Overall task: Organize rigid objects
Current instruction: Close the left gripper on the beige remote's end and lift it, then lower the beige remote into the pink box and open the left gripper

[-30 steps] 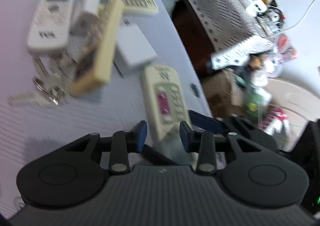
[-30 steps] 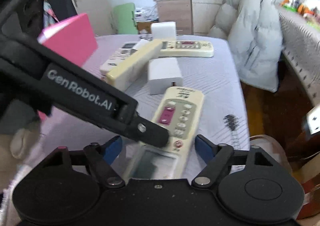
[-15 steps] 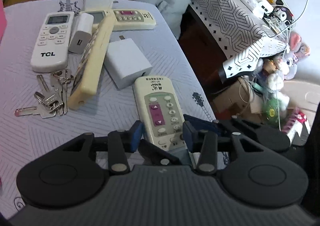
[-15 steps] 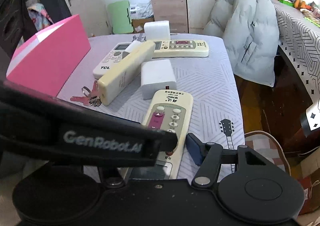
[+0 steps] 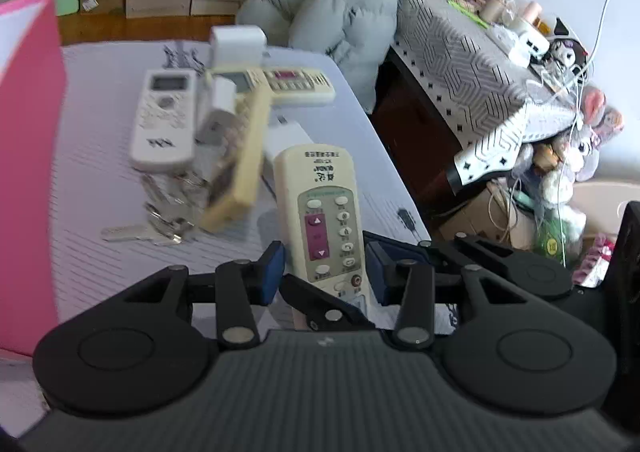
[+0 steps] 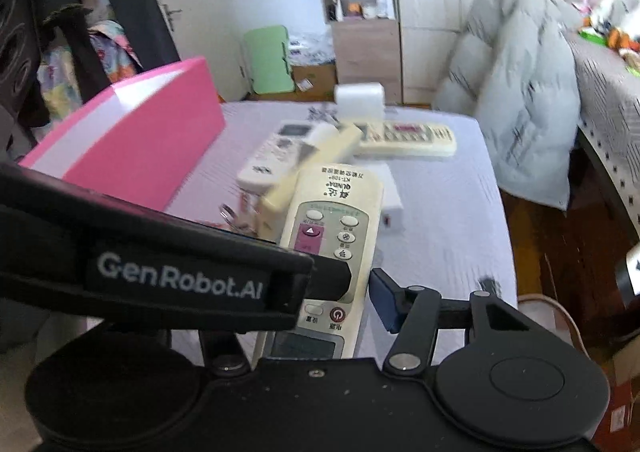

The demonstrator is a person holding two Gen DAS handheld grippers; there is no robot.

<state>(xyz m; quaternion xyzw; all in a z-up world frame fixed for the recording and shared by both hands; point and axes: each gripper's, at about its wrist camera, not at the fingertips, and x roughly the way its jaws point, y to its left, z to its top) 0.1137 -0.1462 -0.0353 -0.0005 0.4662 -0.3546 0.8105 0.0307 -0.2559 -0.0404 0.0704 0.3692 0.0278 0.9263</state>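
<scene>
right gripper (image 6: 362, 298) jaws closing on remote (image 6: 332, 236), lifted above table (image 6: 448, 212); left gripper (image 5: 324, 272) apart, not gripping.

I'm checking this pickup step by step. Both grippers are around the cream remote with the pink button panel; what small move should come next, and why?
Probably let the right gripper, whose jaws are closing, finish pinching the cream remote. Its far end already looks raised above the table, and the pink box stands open.
</scene>
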